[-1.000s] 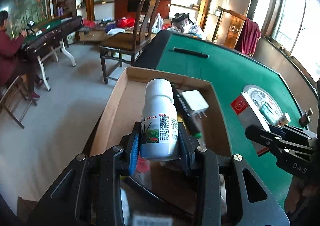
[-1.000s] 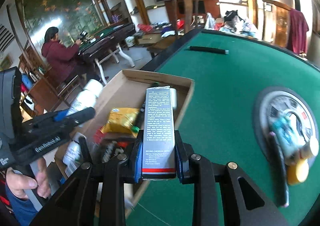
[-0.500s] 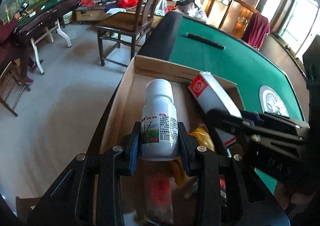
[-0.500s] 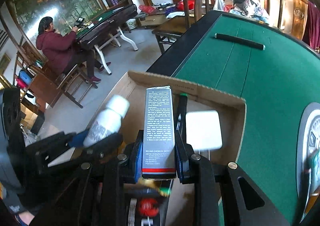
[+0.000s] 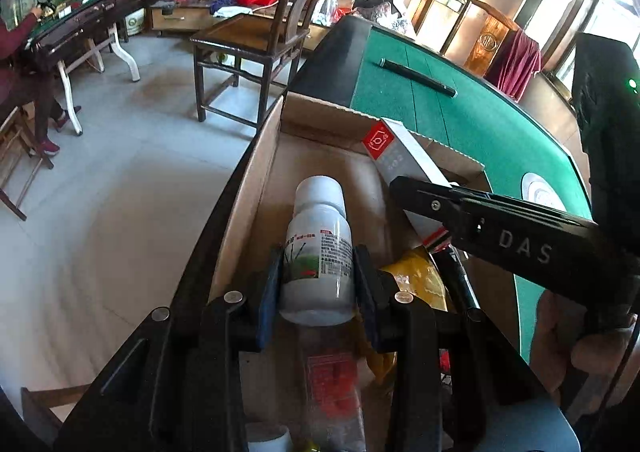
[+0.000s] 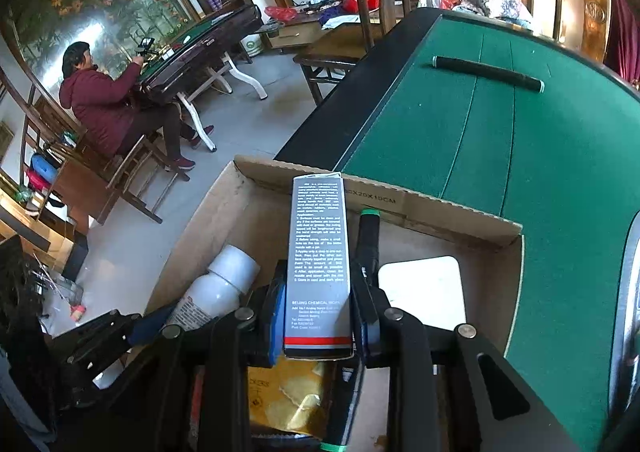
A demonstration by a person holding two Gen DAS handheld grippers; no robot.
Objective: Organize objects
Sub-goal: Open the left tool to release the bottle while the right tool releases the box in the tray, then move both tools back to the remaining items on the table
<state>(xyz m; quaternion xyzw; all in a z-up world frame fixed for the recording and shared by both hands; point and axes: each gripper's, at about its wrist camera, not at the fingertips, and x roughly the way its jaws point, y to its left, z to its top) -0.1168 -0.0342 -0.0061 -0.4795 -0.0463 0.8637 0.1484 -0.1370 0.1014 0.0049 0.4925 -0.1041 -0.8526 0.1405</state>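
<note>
Both grippers are loaded and hanging over the cardboard box (image 6: 420, 208) that sits at the left edge of the green counter (image 6: 520, 156). The left gripper (image 5: 316, 280) is clamped on the lower body of a white plastic bottle (image 5: 318, 252), cap pointing away toward the far wall of the box. That bottle looks rigid and light, though its smooth round side could roll or slip between the pads, so the grip across the labelled waist seems the sensible place. The right gripper (image 6: 318, 316) is closed on the lower end of a slim grey carton (image 6: 318, 252), printed face up, its far end reaching toward the box's far wall. Thin card like this probably crushes easily, so a gentle squeeze on the narrow sides looks right. Both tools angle forward and down into the box, side by side, the right one crossing in close beside the left in the left wrist view. Already inside lie a yellow packet (image 6: 288, 396), a black marker (image 6: 368, 244) with a green tip and a white flat block (image 6: 420, 292). On the open felt well beyond the box rests a black rod (image 6: 486, 73). Free floor for the bottle appears along the box's left wall.
</note>
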